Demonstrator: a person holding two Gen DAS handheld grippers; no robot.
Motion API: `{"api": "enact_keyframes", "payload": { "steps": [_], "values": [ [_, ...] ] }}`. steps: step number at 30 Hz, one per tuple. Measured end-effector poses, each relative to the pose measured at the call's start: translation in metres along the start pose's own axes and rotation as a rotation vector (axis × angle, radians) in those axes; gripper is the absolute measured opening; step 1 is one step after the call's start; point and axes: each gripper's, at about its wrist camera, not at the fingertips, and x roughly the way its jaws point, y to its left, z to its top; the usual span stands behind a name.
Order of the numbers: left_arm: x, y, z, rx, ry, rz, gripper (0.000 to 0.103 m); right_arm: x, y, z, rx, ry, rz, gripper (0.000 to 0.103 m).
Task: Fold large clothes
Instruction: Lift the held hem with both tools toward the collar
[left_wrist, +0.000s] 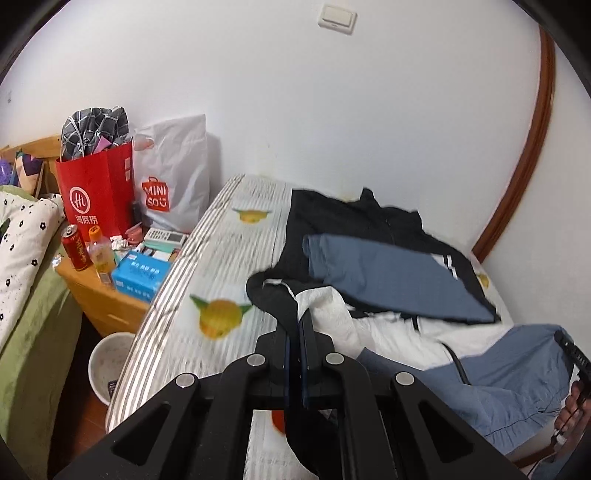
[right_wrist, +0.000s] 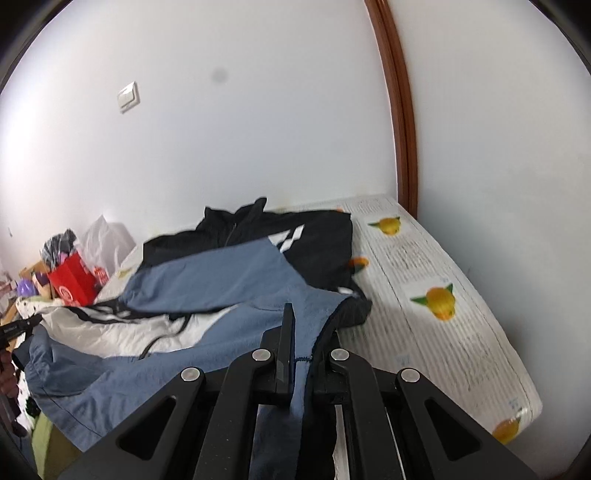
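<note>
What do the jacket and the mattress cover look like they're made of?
Jacket: thin woven synthetic, likely nylon or polyester, matte; the blue panel creases finely and drapes limp, and the white part looks crinkled. Mattress cover: smooth, faintly glossy printed fabric or plastic film with grey stripes; motion blur leaves that open.

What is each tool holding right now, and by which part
Both tools grip the same jacket. The left tool is shut on its black-and-white edge; the right tool is shut on the blue fabric at a dark-trimmed edge. Which part of the garment cannot be told.
</note>
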Motion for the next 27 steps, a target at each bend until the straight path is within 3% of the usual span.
{"api": "enact_keyframes", "payload": {
  "steps": [13, 20, 27],
  "values": [
    [0.069, -0.023, 0.063, 0.016, -0.016, 0.059, 0.005, 0.074, 0.012, 0.066, 0.003, -0.032, 0.007, 0.004],
    [0.124, -0.031, 0.079, 0.051, 0.019, 0.112, 0.005, 0.130, 0.010, 0.076, 0.010, 0.001, -0.012, 0.004],
    [0.183, -0.021, 0.073, 0.036, 0.109, 0.153, 0.005, 0.190, 0.005, 0.072, -0.002, 0.044, -0.071, 0.004]
  ]
}}
